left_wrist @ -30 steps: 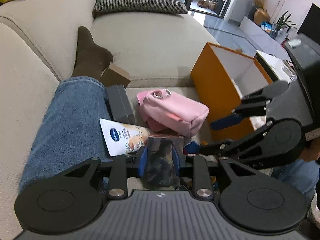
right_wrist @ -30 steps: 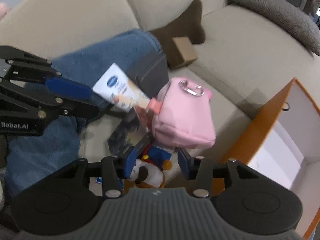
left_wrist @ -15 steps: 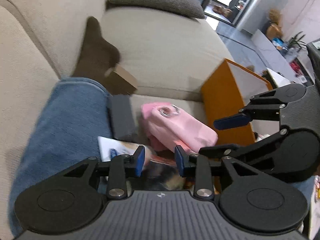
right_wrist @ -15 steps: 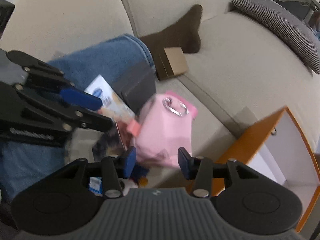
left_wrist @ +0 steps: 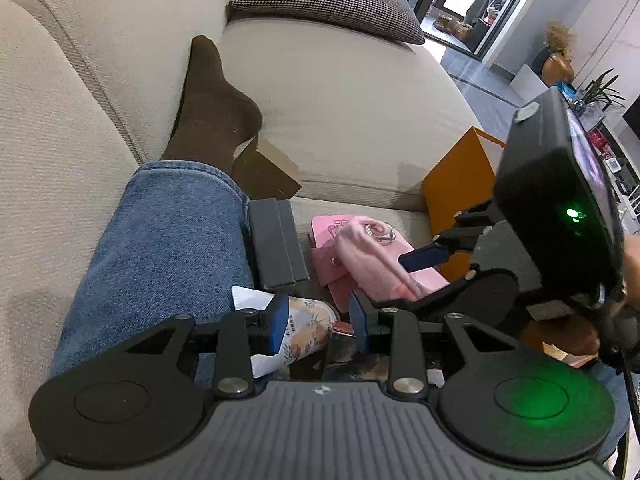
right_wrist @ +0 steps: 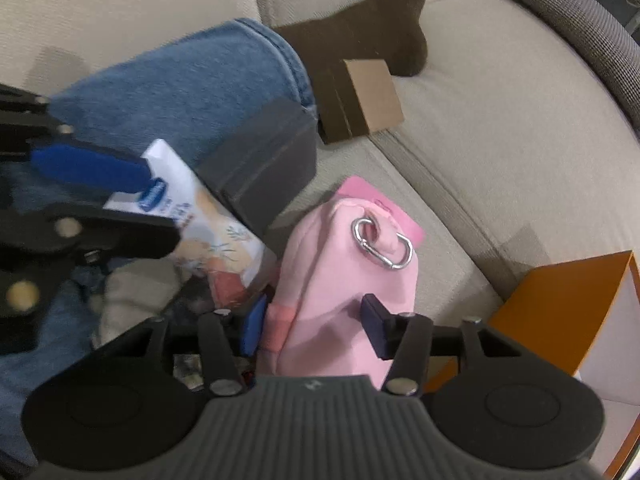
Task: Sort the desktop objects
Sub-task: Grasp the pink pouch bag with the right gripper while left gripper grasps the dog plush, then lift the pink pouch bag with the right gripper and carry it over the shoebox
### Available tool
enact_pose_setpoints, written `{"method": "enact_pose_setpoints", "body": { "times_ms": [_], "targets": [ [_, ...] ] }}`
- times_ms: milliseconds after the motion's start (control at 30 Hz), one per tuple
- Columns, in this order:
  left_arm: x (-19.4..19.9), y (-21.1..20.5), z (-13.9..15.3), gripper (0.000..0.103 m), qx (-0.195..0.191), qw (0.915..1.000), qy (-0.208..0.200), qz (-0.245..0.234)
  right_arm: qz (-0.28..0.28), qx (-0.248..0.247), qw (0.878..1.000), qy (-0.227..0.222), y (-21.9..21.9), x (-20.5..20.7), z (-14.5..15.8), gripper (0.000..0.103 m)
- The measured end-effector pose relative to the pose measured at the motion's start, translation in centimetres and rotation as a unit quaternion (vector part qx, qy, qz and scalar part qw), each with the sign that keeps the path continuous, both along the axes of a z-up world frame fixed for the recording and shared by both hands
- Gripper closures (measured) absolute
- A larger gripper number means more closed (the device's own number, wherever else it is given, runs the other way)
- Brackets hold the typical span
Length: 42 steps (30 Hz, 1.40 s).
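Observation:
A pink pouch [right_wrist: 344,280] with a metal clip lies on the sofa seat; it also shows in the left wrist view [left_wrist: 376,256]. My right gripper [right_wrist: 314,324] is open with its jaws on either side of the pouch's near end. A white printed tube [left_wrist: 304,328] lies beside the jeans leg, also seen in the right wrist view [right_wrist: 200,216]. My left gripper [left_wrist: 318,322] is open around the tube's end. A dark printed packet [left_wrist: 348,356] lies under it. An orange box [right_wrist: 568,304] stands at the right.
A grey flat box [left_wrist: 276,248] leans against a person's jeans leg [left_wrist: 160,256]. A brown cardboard box [right_wrist: 368,100] sits by a brown-socked foot [left_wrist: 212,108]. A checked cushion [left_wrist: 324,0] lies at the sofa's far end.
My left gripper let go of the dark packet, opened and moved over the white tube. My right gripper advanced from the plush toy until its jaws flank the pink pouch.

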State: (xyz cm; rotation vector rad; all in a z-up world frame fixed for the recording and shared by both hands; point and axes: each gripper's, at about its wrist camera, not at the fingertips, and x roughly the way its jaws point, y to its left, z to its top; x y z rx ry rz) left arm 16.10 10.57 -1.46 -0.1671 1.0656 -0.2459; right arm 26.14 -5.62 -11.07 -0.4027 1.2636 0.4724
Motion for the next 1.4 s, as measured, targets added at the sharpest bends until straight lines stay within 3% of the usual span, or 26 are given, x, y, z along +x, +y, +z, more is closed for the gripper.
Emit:
{"method": "enact_pose_setpoints", "body": {
  "times_ms": [100, 167, 233, 433, 533, 700, 867, 1133, 1400],
  "targets": [
    [-0.1, 0.0, -0.1, 0.066, 0.002, 1.0, -0.002, -0.004, -0.009, -0.003, 1.0, 0.001, -0.6, 0.5, -0.2, 0.058],
    [-0.3, -0.2, 0.1, 0.066, 0.001, 0.9999, -0.005, -0.01, -0.021, 0.011, 1.0, 0.0, -1.6, 0.6, 0.7, 0.07],
    [-0.8, -0.6, 0.4, 0.066, -0.003, 0.9997, -0.011, -0.019, -0.028, 0.022, 0.999, -0.009, -2.5, 0.5, 1.8, 0.074],
    [-2.0, -2.8, 0.2, 0.065, -0.009, 0.9992, -0.002, -0.038, -0.037, 0.071, 0.995, -0.051, -5.1, -1.9, 5.6, 0.075],
    [-2.7, -3.9, -0.1, 0.052, -0.023, 0.9991, 0.004, -0.035, -0.048, 0.111, 0.99, -0.07, -7.0, -3.0, 7.4, 0.075],
    [-3.8, -6.3, -1.4, 0.052, -0.022, 0.9985, 0.029, -0.041, -0.082, 0.168, 0.976, -0.112, -11.4, -5.7, 11.1, 0.075],
    [-4.7, -8.3, -3.2, 0.049, -0.014, 0.9978, 0.057, -0.031, -0.126, 0.191, 0.959, -0.166, -16.5, -8.6, 13.8, 0.075],
    [-4.3, -9.1, -5.9, 0.041, -0.014, 0.9947, 0.098, 0.026, -0.18, 0.176, 0.954, -0.164, -21.7, -11.2, 12.2, 0.075],
    [-3.5, -9.7, -7.8, 0.032, -0.021, 0.9912, 0.123, 0.044, -0.217, 0.171, 0.947, -0.163, -25.8, -12.4, 10.6, 0.075]
  ]
}}
